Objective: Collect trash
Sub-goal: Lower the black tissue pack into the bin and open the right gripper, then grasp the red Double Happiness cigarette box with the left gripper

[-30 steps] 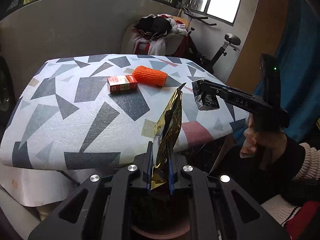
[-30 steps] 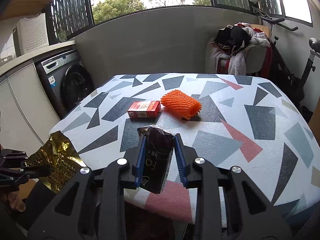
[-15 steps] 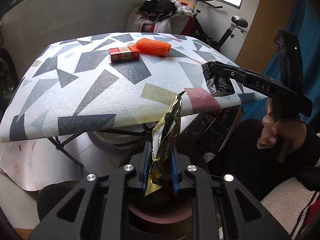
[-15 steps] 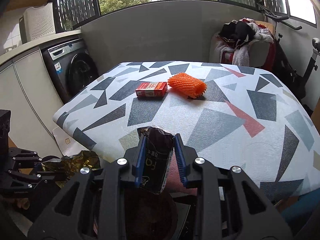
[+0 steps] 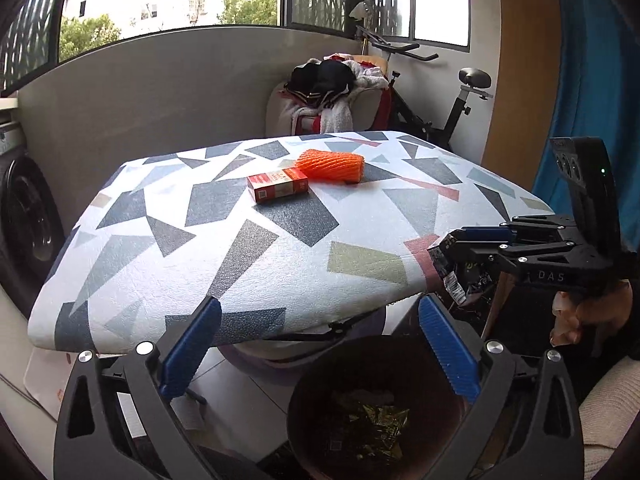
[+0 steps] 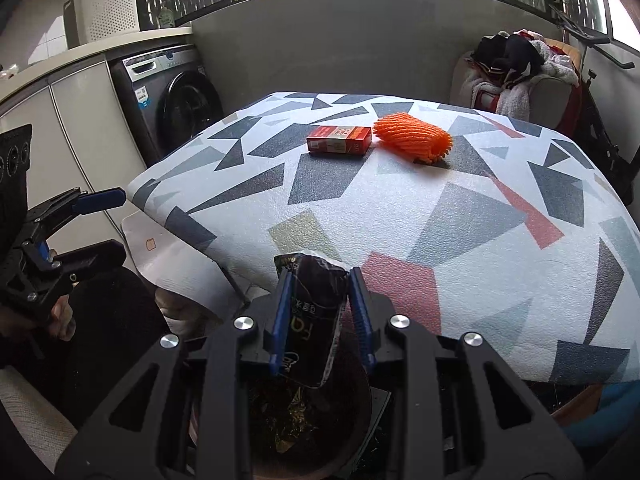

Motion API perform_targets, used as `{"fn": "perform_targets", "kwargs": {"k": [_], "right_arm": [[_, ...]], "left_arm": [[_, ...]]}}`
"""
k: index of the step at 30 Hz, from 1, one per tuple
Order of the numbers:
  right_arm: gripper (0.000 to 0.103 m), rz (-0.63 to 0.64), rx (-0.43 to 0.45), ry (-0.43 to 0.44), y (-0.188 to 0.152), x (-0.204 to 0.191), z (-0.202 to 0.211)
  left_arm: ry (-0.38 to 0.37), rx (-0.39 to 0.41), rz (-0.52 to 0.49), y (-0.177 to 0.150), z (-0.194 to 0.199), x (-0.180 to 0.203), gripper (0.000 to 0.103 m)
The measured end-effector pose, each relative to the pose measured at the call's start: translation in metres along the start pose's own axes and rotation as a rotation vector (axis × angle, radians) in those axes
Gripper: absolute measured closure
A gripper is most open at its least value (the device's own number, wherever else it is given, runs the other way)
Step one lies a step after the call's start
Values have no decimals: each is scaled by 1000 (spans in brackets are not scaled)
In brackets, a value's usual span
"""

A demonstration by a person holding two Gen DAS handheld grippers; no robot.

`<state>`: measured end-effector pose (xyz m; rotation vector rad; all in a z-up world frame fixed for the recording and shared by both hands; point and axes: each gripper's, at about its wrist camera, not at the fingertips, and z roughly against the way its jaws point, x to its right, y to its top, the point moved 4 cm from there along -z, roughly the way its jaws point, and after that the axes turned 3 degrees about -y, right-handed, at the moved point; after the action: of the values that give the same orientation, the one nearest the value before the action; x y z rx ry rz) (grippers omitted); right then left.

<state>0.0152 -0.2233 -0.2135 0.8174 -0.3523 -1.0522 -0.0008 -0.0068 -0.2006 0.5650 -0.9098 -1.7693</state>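
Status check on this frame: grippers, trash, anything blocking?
Left gripper open over the bin; gold wrapper lies inside. Right gripper shut on dark wrapper, above the bin. Red box and orange foam net on table. Nothing blocking.

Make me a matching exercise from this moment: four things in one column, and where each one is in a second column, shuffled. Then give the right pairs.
Things
1. gold wrapper
2. dark wrapper
3. red box
4. orange foam net

Places
A. on the table, touching or nearly touching the red box
B. inside the bin on the floor
C. on the table, on the washing machine's side of the foam net
D. clamped between the right gripper's jaws, above the bin

Pairs: 1-B, 2-D, 3-C, 4-A

The left gripper is open and holds nothing; the right gripper holds the dark wrapper over the bin.
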Motion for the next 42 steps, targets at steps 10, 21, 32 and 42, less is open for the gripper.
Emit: {"fn": "perform_targets", "kwargs": {"k": [10, 21, 32, 42], "right_arm": [[71, 149, -118, 39, -15, -35, -29], [71, 147, -165, 39, -20, -34, -39], [43, 151, -178, 0, -21, -32, -43], [6, 89, -161, -77, -16, -15, -43]], "left_arm": [[30, -81, 30, -12, -17, -9, 6], [49, -104, 124, -16, -22, -29, 6], [57, -112, 134, -16, -22, -31, 6], [66, -119, 146, -17, -24, -34, 6]]}}
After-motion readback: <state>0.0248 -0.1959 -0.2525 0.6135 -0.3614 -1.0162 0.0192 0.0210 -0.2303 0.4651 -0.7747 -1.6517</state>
